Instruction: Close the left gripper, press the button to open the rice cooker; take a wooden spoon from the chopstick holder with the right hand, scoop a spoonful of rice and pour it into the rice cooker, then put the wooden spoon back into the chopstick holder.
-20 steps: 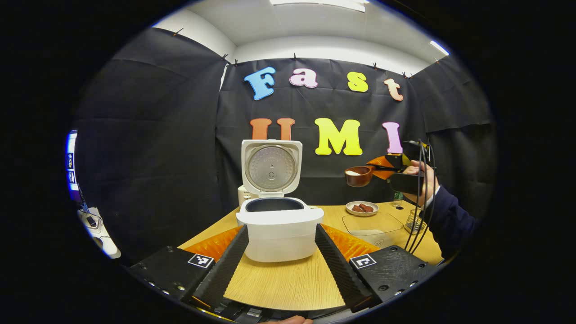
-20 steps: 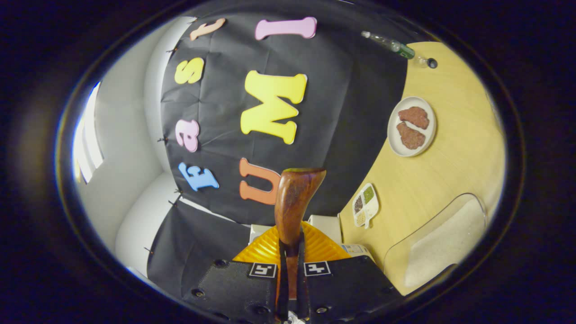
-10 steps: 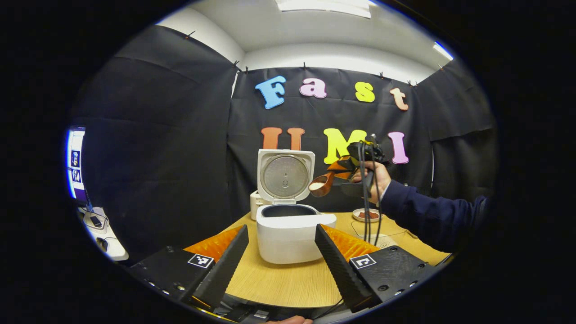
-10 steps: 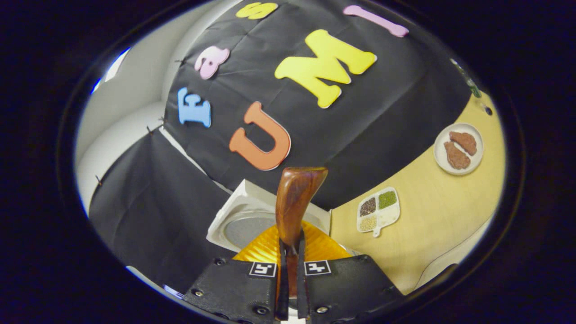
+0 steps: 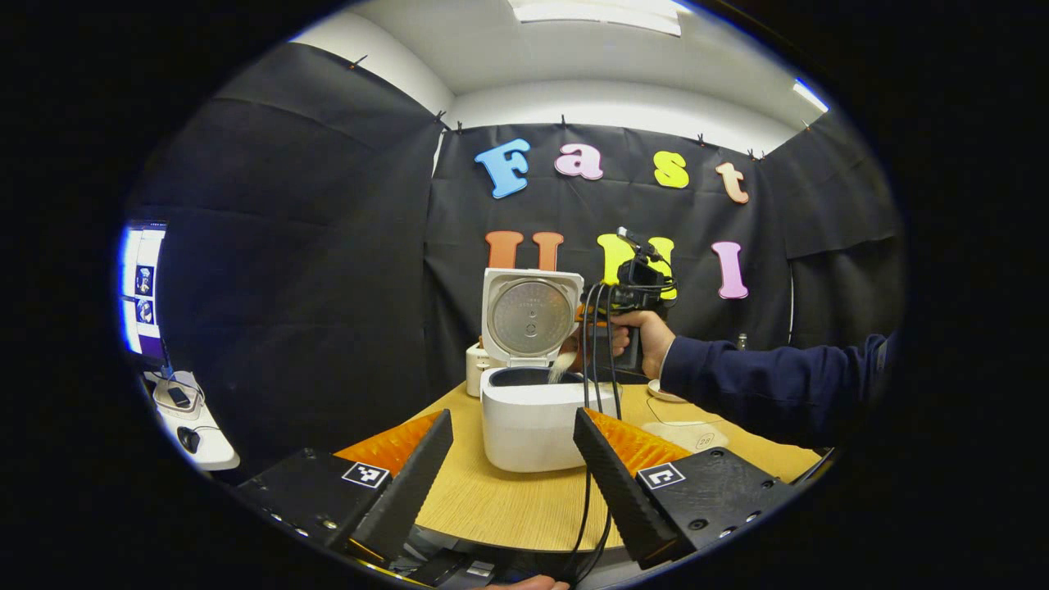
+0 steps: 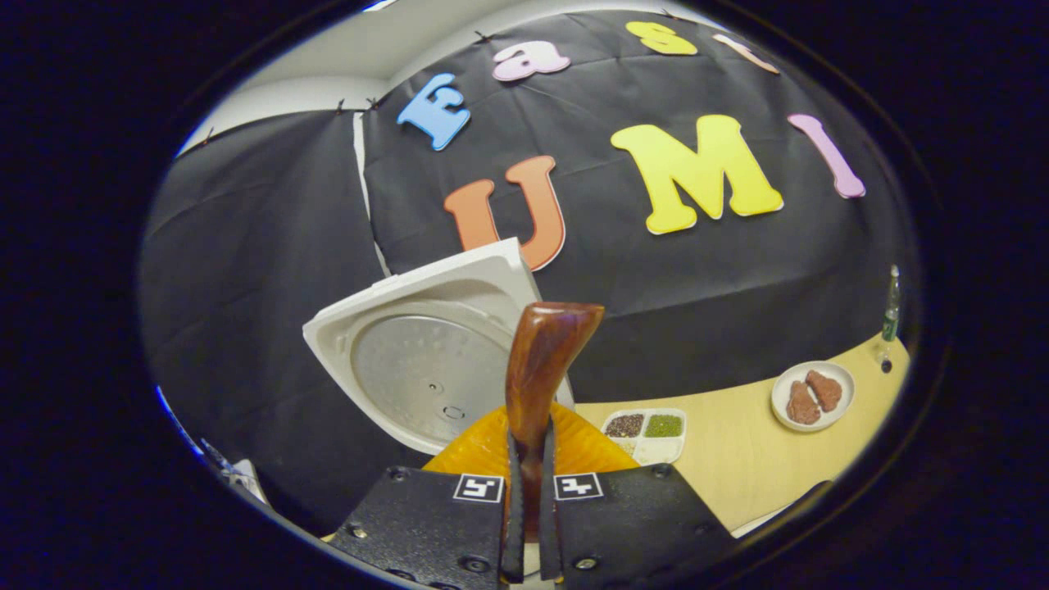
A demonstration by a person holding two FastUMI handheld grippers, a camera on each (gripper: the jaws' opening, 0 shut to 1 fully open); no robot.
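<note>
The white rice cooker (image 5: 531, 422) stands on the wooden table (image 5: 508, 504) with its lid (image 5: 529, 315) raised upright. A hand (image 5: 647, 340) holds my right gripper (image 5: 610, 315) just right of the pot's rim. The wooden spoon is tipped there, and a thin stream of white rice (image 5: 560, 369) falls into the pot. In the right gripper view, the right gripper (image 6: 530, 447) is shut on the brown wooden spoon (image 6: 541, 365), whose bowl faces away, close to the cooker's lid (image 6: 422, 360). My left gripper (image 5: 512, 418) hangs open in front of the cooker, holding nothing.
A clear rice container (image 5: 684, 428) lies right of the cooker, under the dark sleeve (image 5: 762, 389). Farther back are a divided tray of grains (image 6: 647, 428), a plate of brown meat (image 6: 811, 393) and a green bottle (image 6: 890, 307). A monitor (image 5: 141, 295) and a side table (image 5: 184, 406) stand at the left.
The right gripper carried the loaded spoon leftwards to the cooker, then rolled it over, so rice now pours into the pot. The left gripper stayed open and drew back slightly.
</note>
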